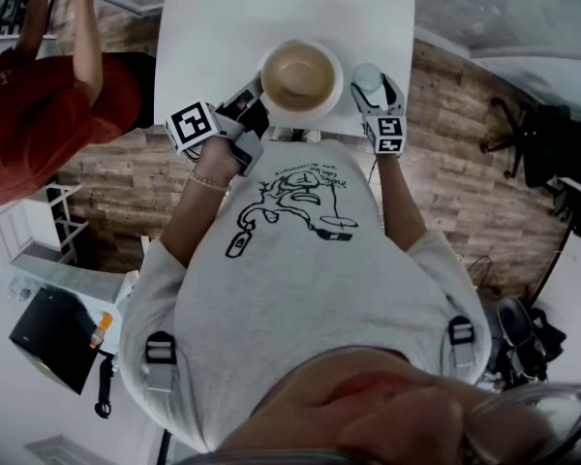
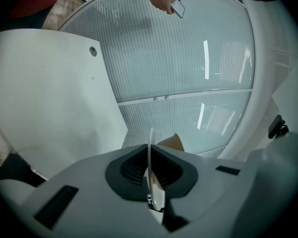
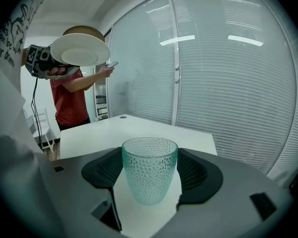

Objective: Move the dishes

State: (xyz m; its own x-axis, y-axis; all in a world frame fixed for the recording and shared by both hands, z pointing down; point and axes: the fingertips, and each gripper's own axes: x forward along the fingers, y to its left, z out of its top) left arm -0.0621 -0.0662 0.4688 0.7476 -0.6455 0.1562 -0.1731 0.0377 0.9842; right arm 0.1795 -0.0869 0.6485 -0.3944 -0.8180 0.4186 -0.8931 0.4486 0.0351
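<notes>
The left hand-held gripper [image 1: 252, 107] is pressed together on the rim of a white plate [image 1: 331, 103] that carries a tan bowl [image 1: 299, 76], held up over the near edge of the table [image 1: 271, 17]. The right hand-held gripper [image 1: 372, 97] pinches a green dimpled glass [image 3: 149, 175] just right of the plate. The dishes look picked up and mid-carry, and setting them down appears to be what is left.

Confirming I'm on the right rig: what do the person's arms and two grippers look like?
Left gripper and right gripper: pale grey bodies, dark ribbed pads, each with a white cube bearing black square markers. Short pale T-shirt sleeves; bracelet on the left wrist.
</notes>
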